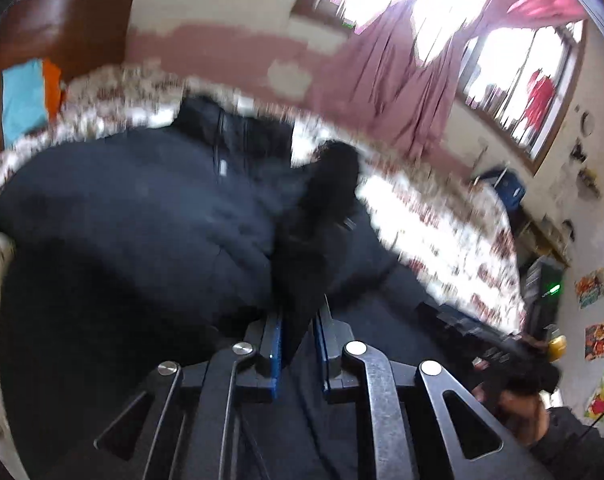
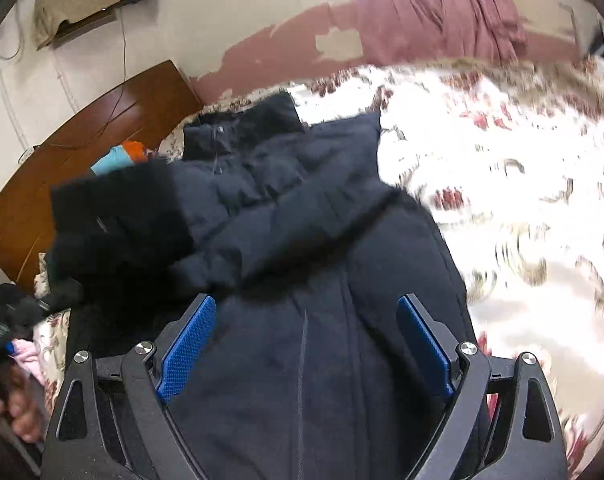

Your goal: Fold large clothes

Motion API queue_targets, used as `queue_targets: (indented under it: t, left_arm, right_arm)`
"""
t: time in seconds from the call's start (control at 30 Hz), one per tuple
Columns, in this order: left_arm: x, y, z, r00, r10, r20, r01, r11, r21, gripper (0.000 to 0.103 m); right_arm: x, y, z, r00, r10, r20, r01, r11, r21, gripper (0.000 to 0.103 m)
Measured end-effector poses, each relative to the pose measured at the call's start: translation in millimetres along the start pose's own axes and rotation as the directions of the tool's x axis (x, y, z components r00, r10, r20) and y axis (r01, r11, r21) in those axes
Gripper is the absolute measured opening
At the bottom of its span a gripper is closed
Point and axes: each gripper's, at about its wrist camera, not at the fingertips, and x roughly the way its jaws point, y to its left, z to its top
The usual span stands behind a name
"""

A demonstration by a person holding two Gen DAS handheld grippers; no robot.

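Observation:
A big dark navy padded coat point(image 1: 141, 208) lies spread on a floral bed sheet point(image 1: 442, 232). My left gripper point(image 1: 299, 316) is shut on a fold of the coat edged with black fur point(image 1: 334, 176), which rises from between its blue pads. In the right wrist view the coat point(image 2: 322, 380) fills the middle, its fur-edged part point(image 2: 109, 224) lifted at the left. My right gripper point(image 2: 308, 300) hovers open over the coat's front, its blue pads wide apart with nothing pinched. A hand point(image 2: 17, 408) shows at the lower left.
A wooden headboard point(image 2: 101, 128) stands at the bed's far end, with a blue and orange cloth point(image 2: 117, 158) beside it. Pink curtains point(image 1: 382, 80) hang at bright windows. Bare floral sheet point(image 2: 502, 160) lies to the coat's right. Shelves and posters point(image 1: 590, 312) stand at the far right.

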Motion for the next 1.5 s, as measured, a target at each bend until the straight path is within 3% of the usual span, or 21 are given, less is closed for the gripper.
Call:
queue_targets:
  t: [0.1, 0.27, 0.3, 0.37, 0.4, 0.5, 0.6, 0.7, 0.83, 0.97, 1.1, 1.2, 1.33, 1.43, 1.5]
  left_arm:
    - [8, 3, -23, 0.998, 0.021, -0.067, -0.021, 1.000, 0.004, 0.017]
    - [0, 4, -49, 0.996, 0.040, -0.082, -0.034, 0.997, 0.075, 0.022]
    - [-2, 4, -50, 0.996, 0.037, -0.086, -0.029, 0.996, 0.085, 0.031]
    - [-2, 2, -51, 0.995, 0.001, -0.102, 0.007, 0.997, 0.078, 0.073]
    - [-5, 4, -53, 0.996, -0.025, -0.089, 0.029, 0.998, 0.049, 0.101]
    - [-13, 5, -55, 0.995, -0.081, -0.055, 0.082, 0.997, 0.008, 0.103]
    - [-19, 9, -60, 0.997, -0.062, -0.047, 0.062, 0.998, -0.007, 0.103]
    - [-40, 20, -64, 1.000, -0.010, 0.008, 0.010, 1.000, -0.030, 0.103]
    - [-75, 51, -72, 0.992, 0.084, 0.092, -0.074, 0.991, -0.110, 0.103]
    - [-99, 87, -75, 0.974, 0.191, 0.124, -0.167, 0.969, -0.183, 0.103]
    - [-119, 123, -77, 0.955, 0.249, 0.160, -0.205, 0.946, -0.251, 0.103]
    - [-120, 141, -73, 0.947, 0.277, 0.162, -0.222, 0.930, -0.294, 0.103]
    - [-121, 152, -60, 0.932, 0.318, 0.173, -0.258, 0.919, -0.296, 0.103]
    - [-115, 151, -43, 0.922, 0.340, 0.187, -0.279, 0.916, -0.289, 0.103]
    - [-105, 150, -28, 0.925, 0.331, 0.189, -0.271, 0.920, -0.283, 0.103]
  right_arm:
    - [4, -8, -11, 0.997, 0.073, -0.023, -0.072, 0.996, 0.044, 0.089]
    - [10, 4, -13, 0.992, 0.125, -0.029, -0.124, 0.992, 0.037, 0.090]
    - [13, 7, -12, 0.990, 0.139, -0.030, -0.137, 0.990, 0.039, 0.090]
    - [13, 11, -13, 0.984, 0.172, -0.035, -0.171, 0.984, 0.044, 0.090]
    - [15, 13, -12, 0.980, 0.193, -0.041, -0.191, 0.980, 0.049, 0.090]
    - [17, 20, -15, 0.970, 0.230, -0.078, -0.227, 0.973, 0.053, 0.090]
    - [28, 32, -20, 0.960, 0.232, -0.155, -0.234, 0.972, 0.001, 0.090]
    - [42, 53, -30, 0.971, 0.132, -0.200, -0.159, 0.979, -0.129, 0.090]
    - [64, 73, -34, 0.973, 0.077, -0.218, -0.121, 0.973, -0.198, 0.088]
    - [67, 83, -31, 0.960, 0.140, -0.245, -0.194, 0.958, -0.212, 0.039]
    - [62, 81, -27, 0.947, 0.190, -0.261, -0.245, 0.949, -0.199, 0.006]
    - [39, 83, -14, 0.966, 0.185, -0.182, -0.226, 0.943, -0.244, 0.004]
    - [2, 81, 23, 0.995, 0.101, 0.007, -0.093, 0.939, -0.331, 0.004]
    - [-9, 71, 58, 0.995, 0.029, 0.092, 0.003, 0.943, -0.334, 0.004]
    - [-4, 66, 75, 0.994, -0.006, 0.110, 0.040, 0.947, -0.317, 0.004]
